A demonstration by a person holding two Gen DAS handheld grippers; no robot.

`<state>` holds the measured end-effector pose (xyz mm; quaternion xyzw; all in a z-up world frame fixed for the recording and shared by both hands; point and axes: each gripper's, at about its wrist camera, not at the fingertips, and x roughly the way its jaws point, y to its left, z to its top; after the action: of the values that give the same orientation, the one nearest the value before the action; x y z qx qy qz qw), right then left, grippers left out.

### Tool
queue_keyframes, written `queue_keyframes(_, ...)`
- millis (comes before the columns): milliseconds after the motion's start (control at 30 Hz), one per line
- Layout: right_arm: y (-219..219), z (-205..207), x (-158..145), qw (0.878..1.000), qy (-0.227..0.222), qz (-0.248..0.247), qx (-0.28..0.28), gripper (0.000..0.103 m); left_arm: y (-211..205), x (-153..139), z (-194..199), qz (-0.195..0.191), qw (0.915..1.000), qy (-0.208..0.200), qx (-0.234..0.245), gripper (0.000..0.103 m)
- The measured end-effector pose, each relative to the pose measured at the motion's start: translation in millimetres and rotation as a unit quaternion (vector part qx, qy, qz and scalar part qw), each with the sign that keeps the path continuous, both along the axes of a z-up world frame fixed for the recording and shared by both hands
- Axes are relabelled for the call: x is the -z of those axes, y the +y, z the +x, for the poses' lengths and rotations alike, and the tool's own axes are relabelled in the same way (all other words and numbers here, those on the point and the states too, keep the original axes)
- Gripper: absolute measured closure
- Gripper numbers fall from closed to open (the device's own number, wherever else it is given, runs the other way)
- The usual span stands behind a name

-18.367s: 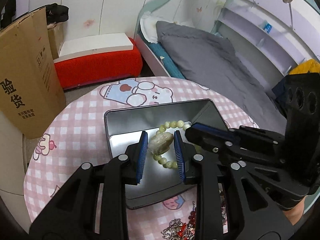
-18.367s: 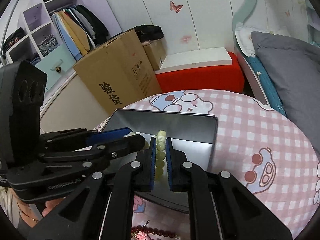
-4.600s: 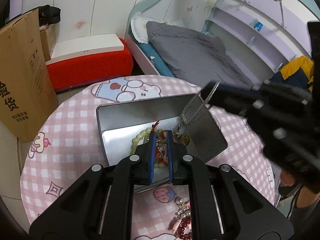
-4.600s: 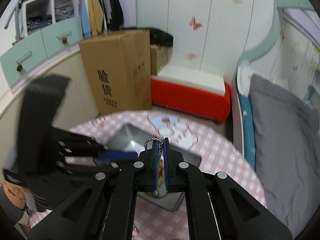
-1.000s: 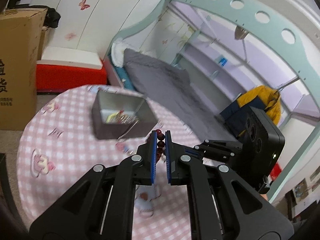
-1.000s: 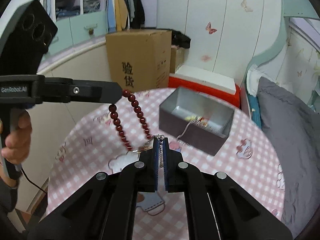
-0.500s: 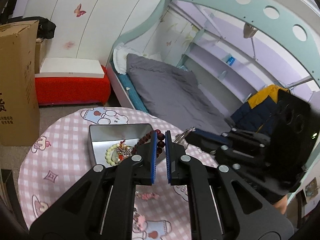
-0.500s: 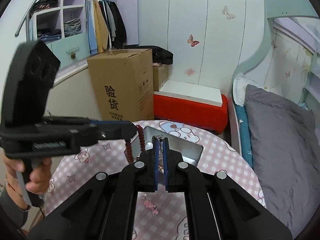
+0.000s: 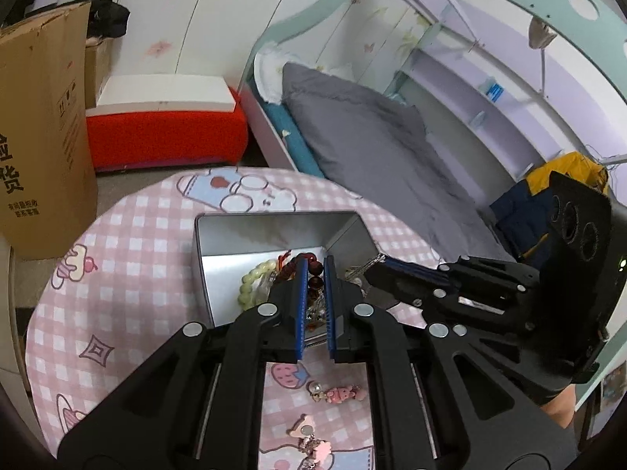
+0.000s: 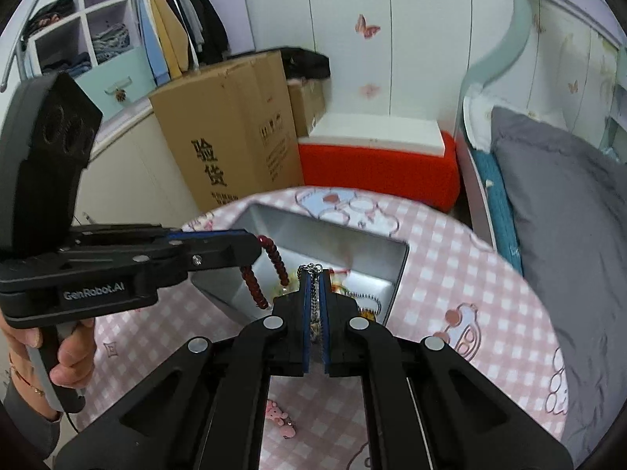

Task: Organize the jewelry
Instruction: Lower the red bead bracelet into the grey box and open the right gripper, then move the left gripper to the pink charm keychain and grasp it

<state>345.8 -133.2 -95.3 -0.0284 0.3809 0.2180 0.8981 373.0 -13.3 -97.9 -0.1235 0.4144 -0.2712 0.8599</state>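
A silver metal box [image 9: 270, 231] [image 10: 345, 243] stands on the pink checked round table [image 9: 129, 258]. It holds a pale green bead bracelet [image 9: 254, 278] and other jewelry. My left gripper [image 9: 314, 270] [image 10: 250, 248] is shut on a dark red bead bracelet [image 9: 313, 278] [image 10: 250, 278] that hangs over the box. My right gripper [image 10: 314, 274] [image 9: 378, 264] is shut on a silver chain [image 10: 313, 293], also over the box.
Pink charms [image 9: 339, 393] [image 9: 309, 436] [image 10: 278, 415] lie on the table in front of the box. A cardboard carton [image 10: 235, 133], a red bench [image 10: 376, 172] and a bed with a grey pillow [image 9: 372, 125] stand beyond the table.
Both grippers have moved down and closer to the box, each still holding its piece; the box now looms larger under the fingertips.
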Motion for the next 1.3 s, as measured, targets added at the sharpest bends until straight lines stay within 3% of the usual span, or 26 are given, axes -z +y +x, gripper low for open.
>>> queue_keyframes(233,-3.5,-4.4,0.1,1.0,0.012,0.008,0.007,0.096,-2.9,-2.9,-4.0,0.015,0.9999,0.005,0.006,0.091)
queue_keyframes(300,-4.9,-9.4,-4.3,1.0,0.008,0.01,0.009,0.093,-3.1,-5.8,-7.2,0.021,0.9998,0.0,0.003,0.071)
queue_keyframes(333,-5.4,-10.1,-6.2,1.0,0.008,0.011,0.008,0.093,-2.2,-7.4,-9.5,0.022,0.9998,-0.004,0.0,0.047)
queue_keyframes(367,-5.6,-13.2,-7.7,1.0,0.007,0.014,0.007,0.093,-0.5,-9.5,-13.1,0.021,0.9997,-0.011,-0.006,0.043)
queue_keyframes(733,-8.7,-67.1,-14.3,1.0,-0.008,0.023,0.003,0.091,3.5,-13.4,-80.1,0.064,0.9967,-0.05,0.005,0.043)
queue_keyframes(1300,-12.9,-136.8,29.4,0.999,0.024,0.025,0.013,0.086,0.6,24.7,-151.8,0.113,0.9925,-0.044,-0.006,0.043)
